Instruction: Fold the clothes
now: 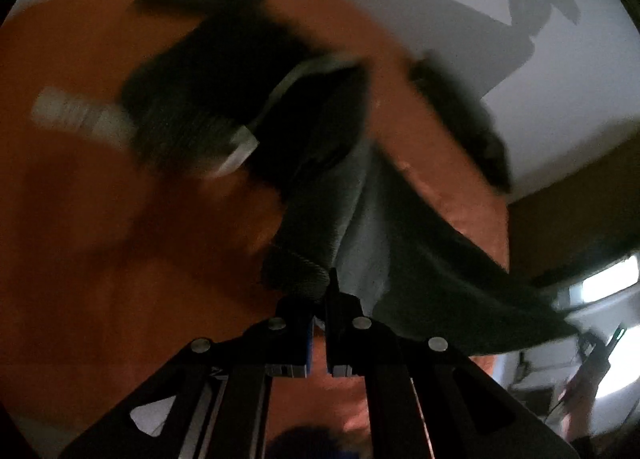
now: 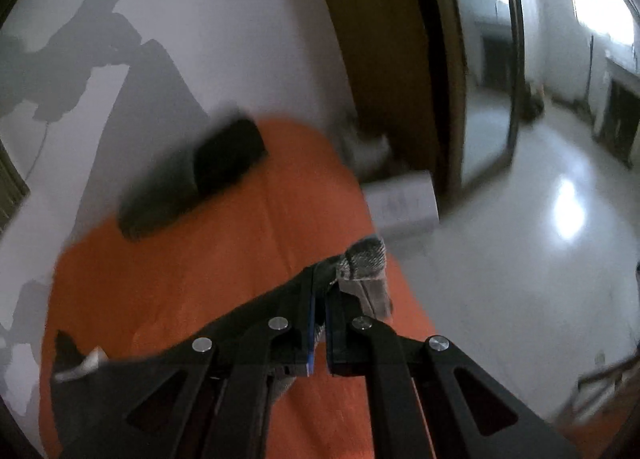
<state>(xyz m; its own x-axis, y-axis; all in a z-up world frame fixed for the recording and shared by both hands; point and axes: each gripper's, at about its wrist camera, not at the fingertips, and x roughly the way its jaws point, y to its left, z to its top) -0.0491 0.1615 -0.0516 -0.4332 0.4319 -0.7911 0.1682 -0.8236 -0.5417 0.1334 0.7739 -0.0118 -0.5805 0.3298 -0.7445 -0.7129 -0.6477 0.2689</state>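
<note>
We have both grippers clamped on the same dark garment [image 1: 400, 243]. The left gripper [image 1: 326, 291] is closed on a ribbed edge of it, and the cloth runs off to the right of that view, lifted clear of the orange cover [image 1: 100, 219]. The right gripper [image 2: 320, 299] is closed on another ribbed bit, grey knit poking out just past the tips over the cover's edge.

Handling, as we judge it: soft, light knit, no stiffness, so it sags between our two holds and swings when moved. The ribbed hem looks thicker than the body, so it's the better place to pinch; thin cloth could slip out of the pads.

Other dark clothes [image 1: 240, 91] lie in a heap on the cover; one folded dark piece [image 2: 200, 179] sits near the wall [image 2: 240, 39]. Both views are blurred, so the garment's type is unclear.
</note>
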